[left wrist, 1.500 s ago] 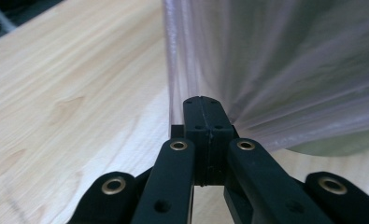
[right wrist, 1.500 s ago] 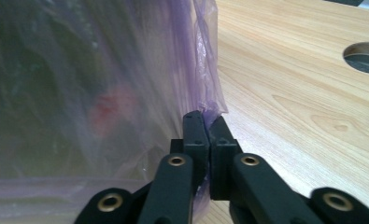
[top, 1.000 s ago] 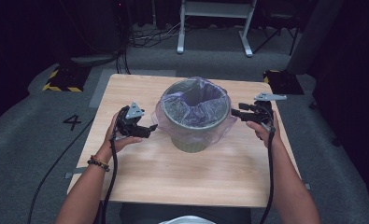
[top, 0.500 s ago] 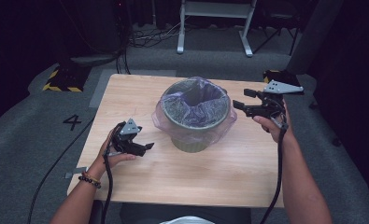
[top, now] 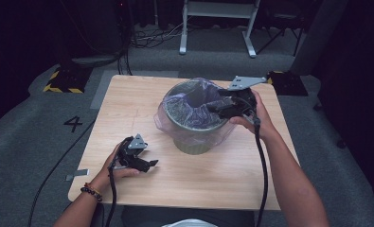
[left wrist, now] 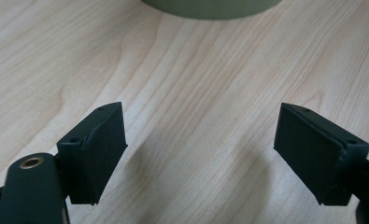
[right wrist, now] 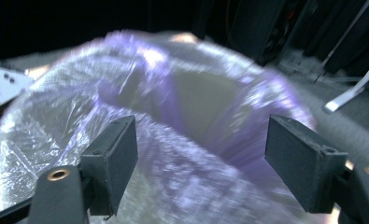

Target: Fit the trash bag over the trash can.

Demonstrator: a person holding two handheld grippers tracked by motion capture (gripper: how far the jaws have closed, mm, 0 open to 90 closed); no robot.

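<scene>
A round grey-green bin (top: 194, 137) is sitting mid-desk (top: 128, 104), lined with crinkly translucent purple bag (top: 194, 101). Right gripper (top: 218, 105) is hovering over its rim, left gripper (top: 149, 164) low beside; jaws released.

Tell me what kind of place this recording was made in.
Probably a lab or studio set up for recording, not a home. A small wooden table stands alone on grey carpet marked with a number 4, with loose cables and a metal stand in the dark behind.

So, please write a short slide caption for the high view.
Right gripper open over the bag-lined bin; left gripper open, low on the wooden table.
</scene>
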